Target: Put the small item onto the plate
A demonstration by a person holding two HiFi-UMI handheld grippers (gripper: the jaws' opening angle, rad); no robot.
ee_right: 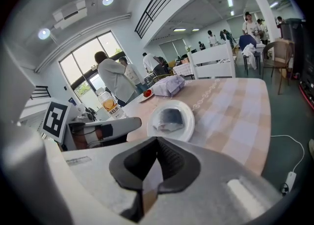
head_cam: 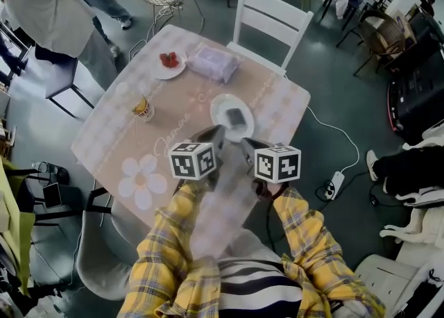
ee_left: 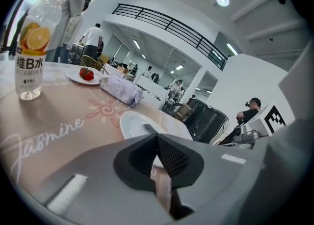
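Plate holds the small item, seemingly a dark folded pouch, lying flat on it. Left gripper, at seven o'clock of the plate, and right gripper, at five, both have jaws pressed together, gripping nothing.

Head cam: high above table, looking steeply down. 2 gripper cams: low, near tabletop, looking across it. All 3 share the white plate.
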